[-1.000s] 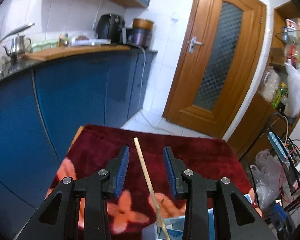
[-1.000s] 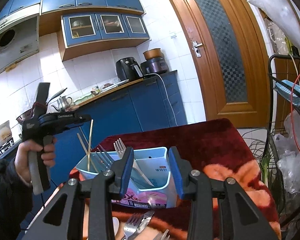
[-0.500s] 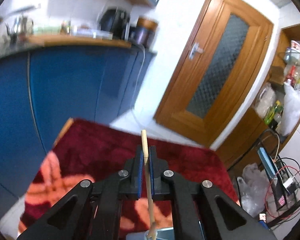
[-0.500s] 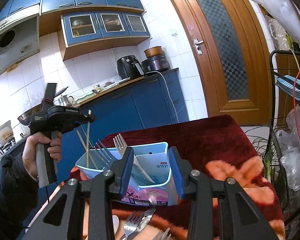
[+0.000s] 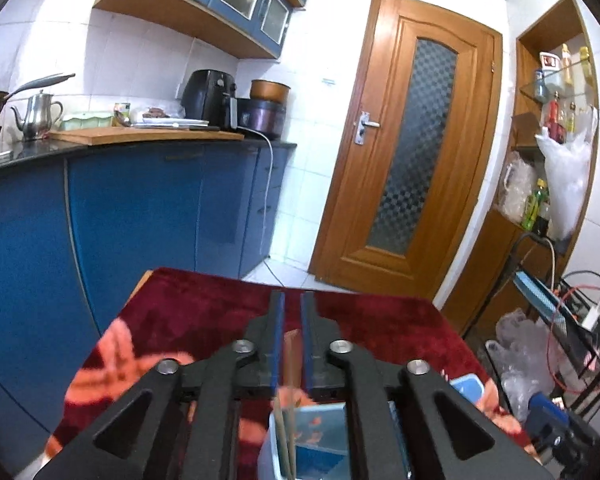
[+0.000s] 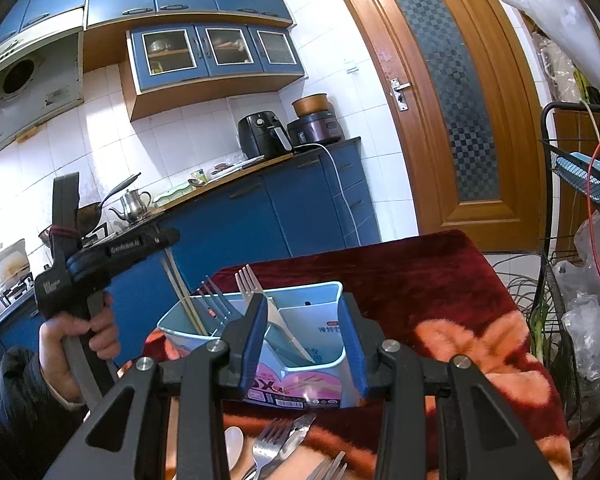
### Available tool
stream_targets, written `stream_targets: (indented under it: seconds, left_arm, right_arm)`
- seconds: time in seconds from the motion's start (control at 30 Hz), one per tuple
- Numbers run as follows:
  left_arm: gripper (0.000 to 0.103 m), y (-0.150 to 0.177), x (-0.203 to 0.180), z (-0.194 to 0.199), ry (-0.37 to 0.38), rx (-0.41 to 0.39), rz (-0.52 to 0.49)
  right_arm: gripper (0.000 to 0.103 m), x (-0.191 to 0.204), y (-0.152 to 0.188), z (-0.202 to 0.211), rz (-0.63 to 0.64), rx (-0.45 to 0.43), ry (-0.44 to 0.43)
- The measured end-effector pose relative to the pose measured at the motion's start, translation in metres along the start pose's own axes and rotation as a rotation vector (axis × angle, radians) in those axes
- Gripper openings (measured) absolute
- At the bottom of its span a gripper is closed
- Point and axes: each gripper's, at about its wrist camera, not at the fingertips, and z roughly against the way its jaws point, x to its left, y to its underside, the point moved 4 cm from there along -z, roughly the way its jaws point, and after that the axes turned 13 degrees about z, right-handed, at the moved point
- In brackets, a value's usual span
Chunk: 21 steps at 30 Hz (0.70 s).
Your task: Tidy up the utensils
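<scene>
A light blue divided holder (image 6: 328, 332) stands on the table's red flowered cloth (image 6: 440, 280). Its left compartment holds two chopsticks (image 6: 182, 296) and forks (image 6: 216, 300); a fork (image 6: 246, 280) and a knife (image 6: 288, 332) lean at the divider. My left gripper (image 5: 293, 296) hovers just above the chopstick tops. Its jaws are opening, and a blurred chopstick (image 5: 288, 400) hangs free below the pads, down into the holder (image 5: 320, 432). My right gripper (image 6: 303, 304) stays open and empty in front of the holder. A spoon (image 6: 234, 448), fork (image 6: 270, 440) and knife (image 6: 300, 428) lie loose beneath it.
A person's hand (image 6: 96, 332) grips the left tool at the table's left edge. Blue kitchen cabinets (image 5: 140, 208) run behind the table, with a wooden door (image 5: 412, 160) beyond. A wire rack (image 6: 572, 280) with cables and plastic bags crowds the right side.
The left gripper closed on the upright chopstick, moved over the holder, and its jaws have parted. The chopstick has dropped beside the other one. The right gripper has kept still.
</scene>
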Motion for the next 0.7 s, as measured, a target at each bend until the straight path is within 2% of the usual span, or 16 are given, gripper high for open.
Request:
stream_targets:
  seconds: [0.07,0.17,0.47,0.7]
  left_arm:
    - [0.028,0.004,0.0,0.006,0.002,0.005,-0.015]
    - [0.032,0.006,0.001,0.019,0.01,0.0,-0.03]
    - [0.033,0.019,0.01,0.063,-0.023,0.029,-0.04]
    - [0.033,0.044,0.013,0.094,-0.043,0.097,-0.049]
  right_arm:
    - [0.04,0.001,0.001,0.002,0.0,0.003,-0.001]
    - [0.04,0.002,0.001,0.006,-0.002,0.006,-0.003]
    - [0.041,0.012,-0.001,0.028,0.008,0.016,0.01]
    - [0.043,0.021,0.007,0.048,0.008,0.055,0.021]
